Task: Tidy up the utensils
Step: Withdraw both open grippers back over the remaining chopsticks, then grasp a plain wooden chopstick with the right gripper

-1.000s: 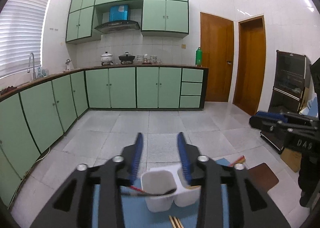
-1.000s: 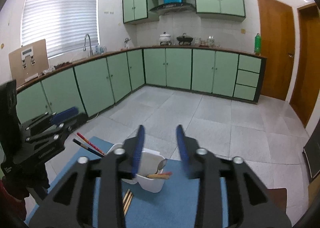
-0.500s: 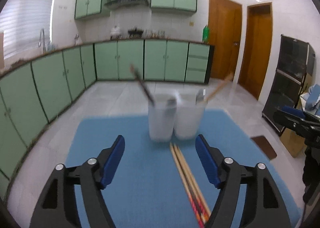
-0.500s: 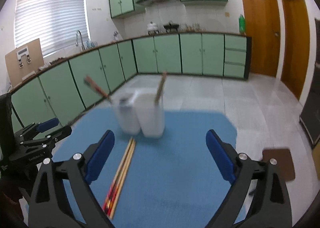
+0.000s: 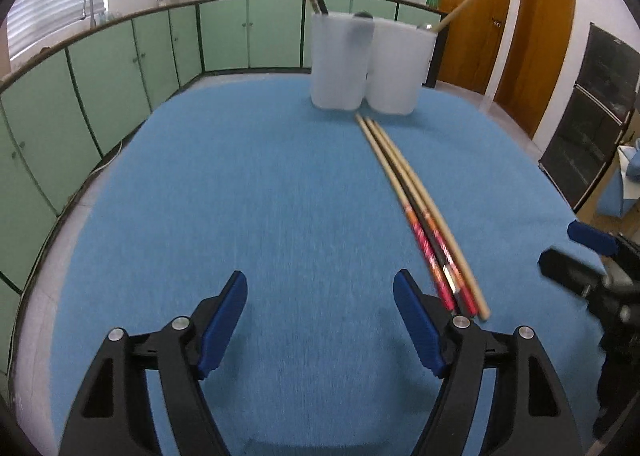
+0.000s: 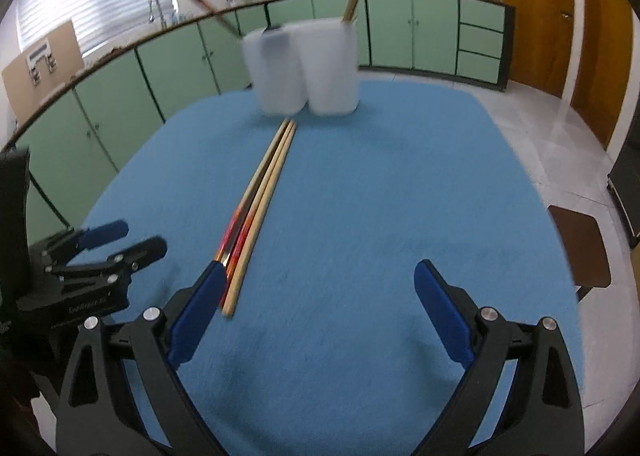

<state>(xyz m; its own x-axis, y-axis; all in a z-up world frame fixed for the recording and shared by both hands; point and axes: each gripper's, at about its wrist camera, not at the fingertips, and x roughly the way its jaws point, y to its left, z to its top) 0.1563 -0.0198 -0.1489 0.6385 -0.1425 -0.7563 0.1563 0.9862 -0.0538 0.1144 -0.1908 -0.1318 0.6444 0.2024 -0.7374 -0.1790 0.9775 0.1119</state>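
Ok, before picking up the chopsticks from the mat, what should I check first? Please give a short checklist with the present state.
1. Left gripper open, nothing between its jaws: ok.
2. Right gripper open, nothing held: ok.
3. Chopsticks lie flat on the blue mat, bundled together: ok.
4. Two white cups stand upright behind the chopsticks: ok.
5. Room left inside the cups: cannot tell.

Both the left hand-held gripper (image 5: 320,296) and right hand-held gripper (image 6: 320,288) have dropped toward the blue mat (image 5: 260,195), jaws apparently wider, empty.
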